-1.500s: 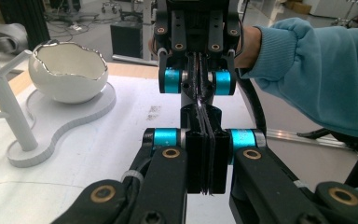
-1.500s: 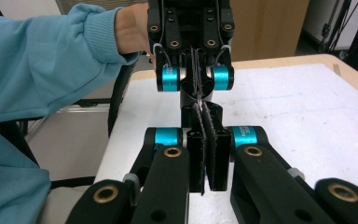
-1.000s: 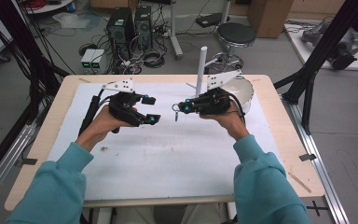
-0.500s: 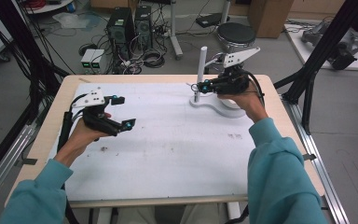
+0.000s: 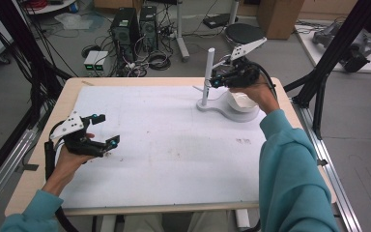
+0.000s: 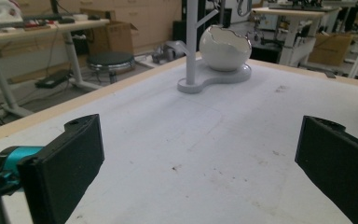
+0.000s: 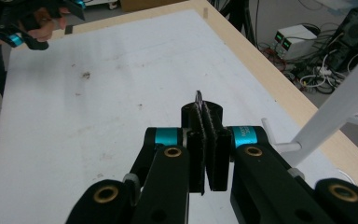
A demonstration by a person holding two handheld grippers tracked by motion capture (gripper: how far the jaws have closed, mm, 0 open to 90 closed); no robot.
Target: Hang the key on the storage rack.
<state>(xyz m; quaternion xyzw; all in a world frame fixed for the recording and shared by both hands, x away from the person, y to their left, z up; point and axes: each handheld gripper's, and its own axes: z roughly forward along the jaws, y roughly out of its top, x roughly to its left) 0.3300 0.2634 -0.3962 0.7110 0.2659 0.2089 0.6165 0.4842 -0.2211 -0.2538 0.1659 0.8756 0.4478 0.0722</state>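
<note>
One held thing: a thin dark sliver [image 7: 198,97], its tip just poking out past the jaws; too small to tell what it is.
Where: far right of the worktop [image 5: 174,145], up in the air just beside the stand's post.
Right gripper [image 5: 216,81]: jaws pressed together with the sliver pinched between the pads, pointing left toward the post.
Handling, as I judge it: very light and thin, likely stiff at the edge but easy to bend or drop; it could slip or twist out if the pinch eases.
Where to hold: keep the flat faces between the pads as now, with the tip left free so that it can be guided.
Stand [image 5: 207,72]: white, an upright post on a flat base; light-looking, so a knock could tip or shift it.
Peg [image 7: 279,145]: a short white arm off the post, just right of the gripper in the right gripper view; near the sliver but apart from it.
Cup [image 6: 223,46]: white, egg-shaped with a jagged rim, on the stand's base, right of the post; looks brittle.
Left gripper [image 5: 104,130]: jaws wide apart, holding nothing, over the near left of the worktop, well apart from the stand.
</note>
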